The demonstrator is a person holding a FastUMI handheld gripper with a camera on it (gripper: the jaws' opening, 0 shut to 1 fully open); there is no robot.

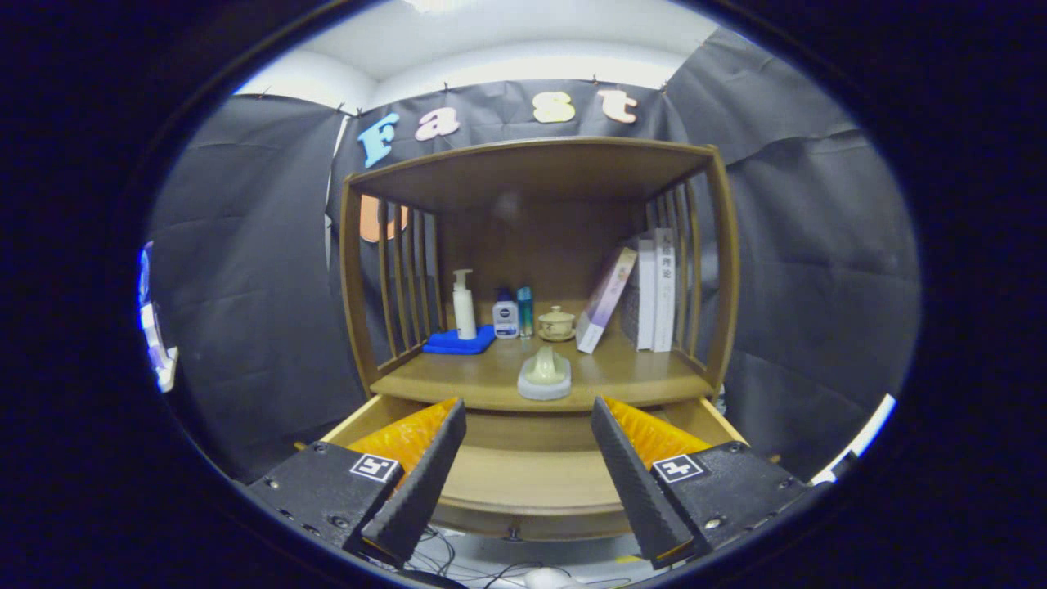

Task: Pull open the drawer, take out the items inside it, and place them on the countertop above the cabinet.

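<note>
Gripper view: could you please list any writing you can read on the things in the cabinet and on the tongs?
White book spine: dark characters, too blurred to read.
Leaning book: cover print too small to read.
Small bottle: label too small to read.
Tongs, open over the pulled-out drawer: a square patterned marker on each side, no words.
</note>
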